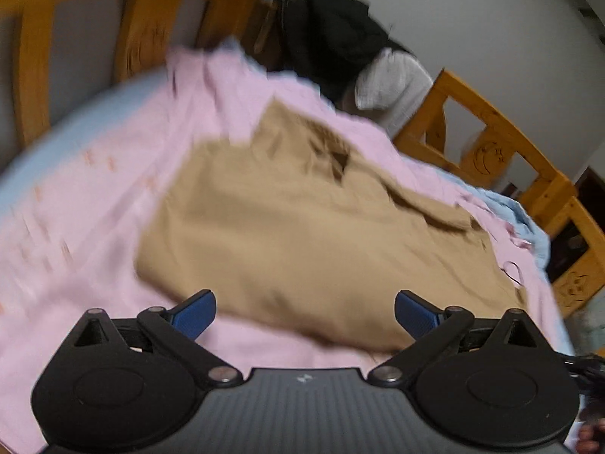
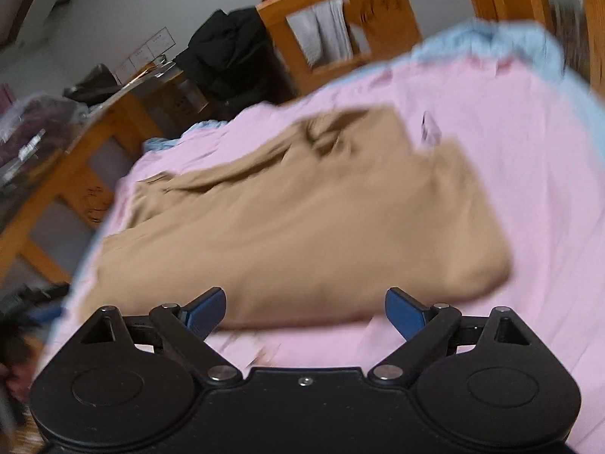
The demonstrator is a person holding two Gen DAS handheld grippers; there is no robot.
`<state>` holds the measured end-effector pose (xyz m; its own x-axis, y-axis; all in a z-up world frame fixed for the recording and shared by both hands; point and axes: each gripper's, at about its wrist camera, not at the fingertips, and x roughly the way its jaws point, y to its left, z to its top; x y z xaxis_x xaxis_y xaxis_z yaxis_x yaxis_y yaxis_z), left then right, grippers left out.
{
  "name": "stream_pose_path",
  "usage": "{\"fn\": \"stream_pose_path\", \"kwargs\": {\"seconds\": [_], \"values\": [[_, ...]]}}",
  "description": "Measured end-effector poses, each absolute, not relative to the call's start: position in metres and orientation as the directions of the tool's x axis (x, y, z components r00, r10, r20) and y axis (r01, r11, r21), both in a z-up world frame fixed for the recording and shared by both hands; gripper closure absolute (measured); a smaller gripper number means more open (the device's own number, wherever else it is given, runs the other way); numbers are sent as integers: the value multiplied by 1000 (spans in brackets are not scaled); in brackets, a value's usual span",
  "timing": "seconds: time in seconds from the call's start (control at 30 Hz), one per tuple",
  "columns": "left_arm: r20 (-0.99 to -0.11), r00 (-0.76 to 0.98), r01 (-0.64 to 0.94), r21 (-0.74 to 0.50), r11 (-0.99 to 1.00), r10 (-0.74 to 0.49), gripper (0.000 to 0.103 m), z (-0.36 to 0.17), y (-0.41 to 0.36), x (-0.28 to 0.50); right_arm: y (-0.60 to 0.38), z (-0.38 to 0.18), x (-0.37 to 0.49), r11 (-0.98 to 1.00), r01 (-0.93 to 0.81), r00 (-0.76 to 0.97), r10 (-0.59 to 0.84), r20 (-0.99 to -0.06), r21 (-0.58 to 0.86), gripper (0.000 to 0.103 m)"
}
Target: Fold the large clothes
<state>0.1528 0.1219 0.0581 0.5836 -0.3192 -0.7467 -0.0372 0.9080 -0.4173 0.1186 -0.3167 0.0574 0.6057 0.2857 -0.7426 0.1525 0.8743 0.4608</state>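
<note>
A tan garment (image 1: 302,227) lies spread on a pink sheet (image 1: 94,196) on the bed; it also shows in the right wrist view (image 2: 302,223). Its collar end with dark folds points away from me. My left gripper (image 1: 304,314) is open and empty, its blue-padded fingers (image 1: 194,314) just above the garment's near edge. My right gripper (image 2: 305,312) is open and empty, also hovering over the near edge of the garment. Both views are blurred.
A wooden bed frame (image 1: 491,132) rings the mattress, also in the right wrist view (image 2: 340,0). Dark clothing (image 1: 332,38) and a white garment (image 1: 393,83) hang at the far rail. A light blue blanket (image 2: 491,38) edges the pink sheet (image 2: 529,189). A cluttered desk (image 2: 45,125) stands left.
</note>
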Motion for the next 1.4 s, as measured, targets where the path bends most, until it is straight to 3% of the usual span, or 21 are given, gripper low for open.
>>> {"fn": "stream_pose_path", "kwargs": {"seconds": [0.17,0.3,0.4,0.47,0.57,0.67,1.03,1.4], "values": [[-729,550,-235,-604,762,-408,1,26,144,162,-349,29,126,730,438,559,237,-795,525,22],[-727,578,-329,-624,709,-371,10,15,160,177,-368,25,131,656,515,595,190,-781,552,37],[-758,582,-441,-599,668,-296,27,8,172,186,-381,18,134,595,580,598,153,-787,557,49],[-774,577,-500,-587,637,-261,52,4,179,187,-389,13,133,545,620,596,140,-790,564,62],[-777,583,-515,-580,631,-238,79,5,182,187,-393,11,128,538,627,602,125,-789,563,85],[-762,608,-502,-587,636,-223,97,15,185,184,-395,20,126,586,598,610,110,-785,547,97],[-758,613,-490,-584,647,-220,102,50,193,145,-387,78,96,757,506,634,-2,-773,413,103],[-775,602,-497,-551,670,-191,101,41,193,132,-381,65,71,774,518,603,-26,-798,365,103]]}}
